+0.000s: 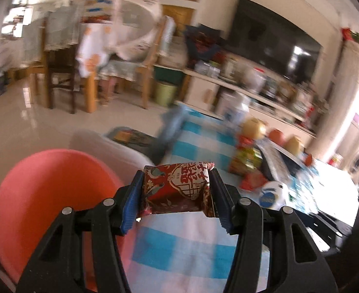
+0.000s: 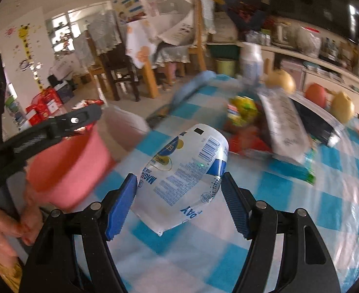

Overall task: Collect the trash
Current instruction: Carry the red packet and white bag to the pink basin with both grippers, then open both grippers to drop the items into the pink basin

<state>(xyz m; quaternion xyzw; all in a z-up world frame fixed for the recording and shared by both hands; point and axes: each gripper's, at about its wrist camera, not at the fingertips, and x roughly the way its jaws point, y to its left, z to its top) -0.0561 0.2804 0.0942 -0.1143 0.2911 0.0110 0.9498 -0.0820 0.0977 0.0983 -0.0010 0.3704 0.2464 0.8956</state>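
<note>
My left gripper (image 1: 177,171) is shut on a red patterned snack wrapper (image 1: 179,190), held above the edge of the checked table, right of a pink bin (image 1: 52,195). My right gripper (image 2: 179,178) grips a crumpled white packet with blue print (image 2: 184,171), lifted over the blue-and-white tablecloth (image 2: 301,207); both blue pads touch its sides. In the right wrist view the pink bin (image 2: 69,166) stands left of the table, and the left gripper's black finger (image 2: 81,118) reaches over its rim. A hand (image 2: 3,227) shows at the lower left.
More litter lies farther back on the table: a yellow-green packet (image 2: 243,112), a silver printed bag (image 2: 284,124) and red wrappers. Fruit (image 2: 280,80), a white bottle (image 2: 251,58) and a blue cloth (image 2: 194,85) sit near the far edge. A pale bin (image 2: 123,124) stands behind the pink one.
</note>
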